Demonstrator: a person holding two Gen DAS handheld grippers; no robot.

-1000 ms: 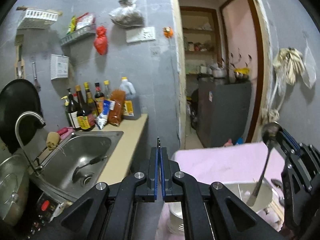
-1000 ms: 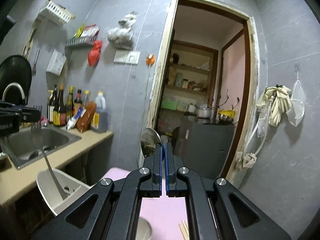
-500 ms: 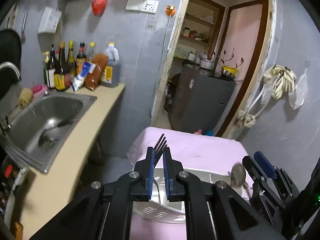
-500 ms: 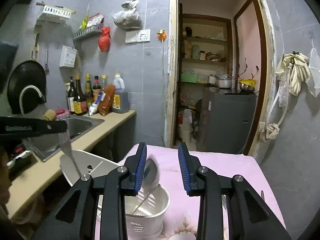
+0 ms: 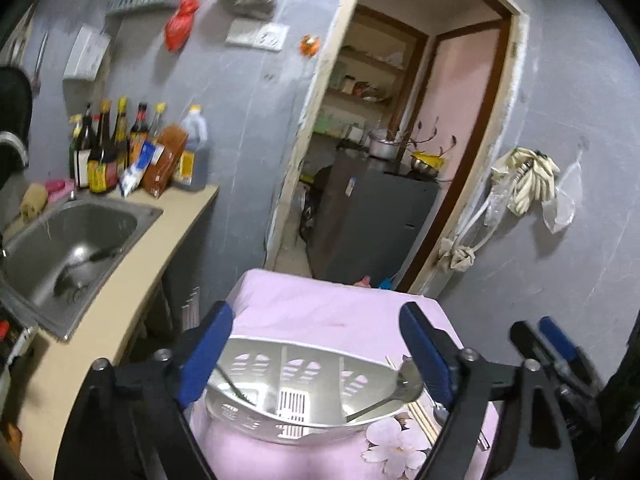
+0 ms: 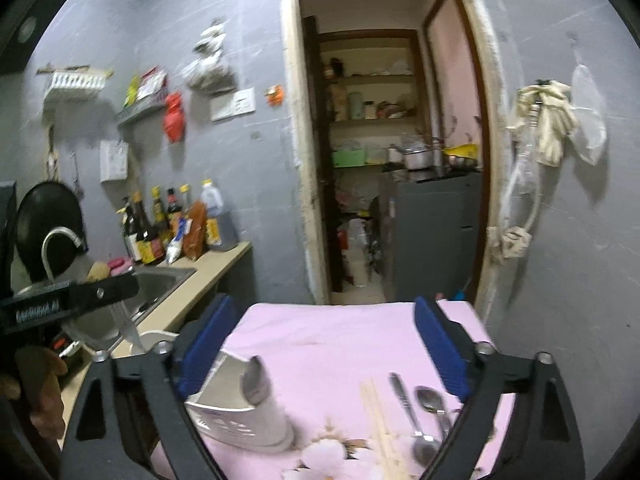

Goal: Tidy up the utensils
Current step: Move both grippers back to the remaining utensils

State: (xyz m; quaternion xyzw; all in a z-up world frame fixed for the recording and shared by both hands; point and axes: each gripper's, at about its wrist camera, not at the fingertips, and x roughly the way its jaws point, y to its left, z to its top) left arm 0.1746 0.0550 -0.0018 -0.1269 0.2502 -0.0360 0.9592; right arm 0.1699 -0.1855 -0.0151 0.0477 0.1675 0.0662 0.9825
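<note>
My left gripper (image 5: 316, 346) hangs over a white utensil caddy (image 5: 300, 384) on the pink-clothed table (image 5: 320, 300). Its jaws are opening, with nothing pressed between the pads. A fork (image 5: 234, 386) leans in the caddy's left compartment and a spoon (image 5: 404, 386) in its right one. My right gripper (image 6: 324, 344) is also opening and holds nothing; it shows at the right edge of the left wrist view (image 5: 536, 330). In the right wrist view the caddy (image 6: 236, 404) sits low on the left with the spoon bowl (image 6: 256, 376) sticking up. Chopsticks (image 6: 380, 420) and loose spoons (image 6: 428, 400) lie on the cloth.
A beige counter (image 5: 176, 216) with a steel sink (image 5: 72, 240) and several sauce bottles (image 5: 104, 152) runs along the left. Beyond the table an open doorway (image 6: 380, 160) shows a grey cabinet (image 6: 432, 232). A grey wall (image 6: 560, 260) stands close on the right.
Both grippers went from shut to wide open. The fork left the left jaws and the spoon left the right jaws; both now rest in the caddy. Both views tipped down toward the table.
</note>
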